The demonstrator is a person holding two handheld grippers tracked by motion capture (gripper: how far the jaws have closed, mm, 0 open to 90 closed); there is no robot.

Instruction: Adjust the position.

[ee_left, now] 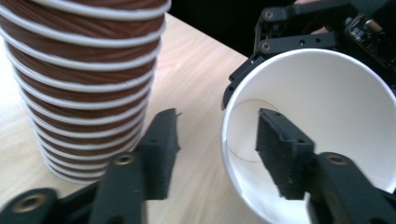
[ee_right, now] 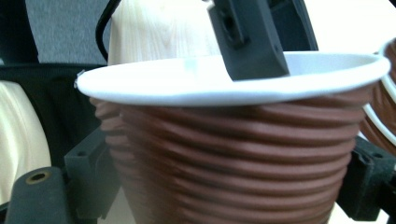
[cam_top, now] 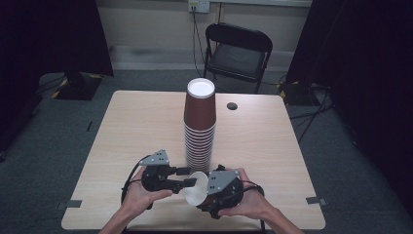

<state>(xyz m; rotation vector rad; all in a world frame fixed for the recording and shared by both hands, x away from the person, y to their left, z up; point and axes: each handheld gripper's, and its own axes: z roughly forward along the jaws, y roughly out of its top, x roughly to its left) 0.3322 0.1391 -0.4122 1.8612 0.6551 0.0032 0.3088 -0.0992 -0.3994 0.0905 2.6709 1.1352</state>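
Note:
A tall stack of upside-down brown ribbed paper cups [cam_top: 199, 126] [ee_left: 84, 84] stands mid-table; its edge shows at the right of the right gripper view [ee_right: 380, 121]. A single brown cup with a white inside [cam_top: 196, 195] [ee_left: 327, 116] [ee_right: 233, 149] lies on its side near the front edge, mouth toward the left. My right gripper [cam_top: 208, 194] [ee_right: 229, 182] is shut on this cup's body. My left gripper [cam_top: 189, 176] [ee_left: 219, 140] is open and straddles the cup's rim, one jaw inside the cup and the other outside beside the stack.
The wooden table [cam_top: 136, 126] has a round cable hole [cam_top: 232, 106] at the back right. A black folding chair [cam_top: 238, 48] stands behind the table. Dark curtains hang at both sides.

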